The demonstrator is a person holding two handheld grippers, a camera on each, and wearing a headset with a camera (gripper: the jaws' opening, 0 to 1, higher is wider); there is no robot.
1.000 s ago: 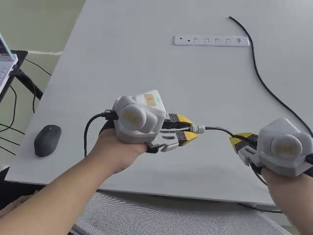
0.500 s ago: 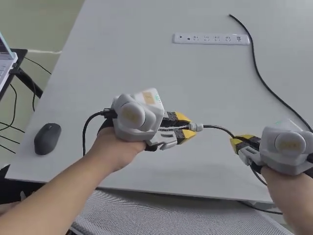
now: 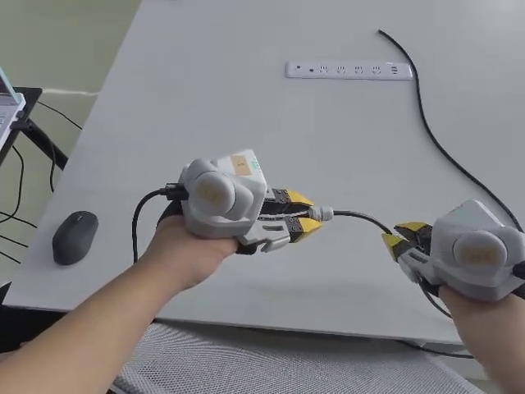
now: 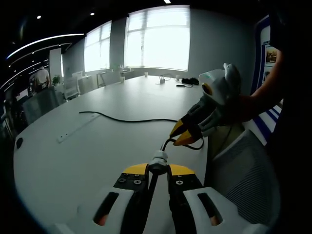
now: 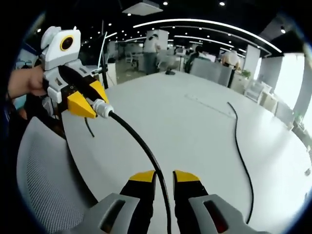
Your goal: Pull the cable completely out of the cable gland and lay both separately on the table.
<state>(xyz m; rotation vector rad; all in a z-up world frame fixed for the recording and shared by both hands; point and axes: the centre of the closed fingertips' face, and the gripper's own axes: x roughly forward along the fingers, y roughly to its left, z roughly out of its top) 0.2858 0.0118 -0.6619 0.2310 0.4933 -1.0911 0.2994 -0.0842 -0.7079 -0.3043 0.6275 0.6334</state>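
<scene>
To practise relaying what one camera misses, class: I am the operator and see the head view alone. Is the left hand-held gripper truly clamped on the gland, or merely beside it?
Observer: Clamped. In the left gripper view the small white plastic cable gland sits pinched between the yellow jaw tips of the left hand-held gripper.
Operator: Does the other one really hold the cable?
Observer: Yes. In the right gripper view the thin black round cable runs down between the jaws of the right hand-held gripper, which are closed on it.
</scene>
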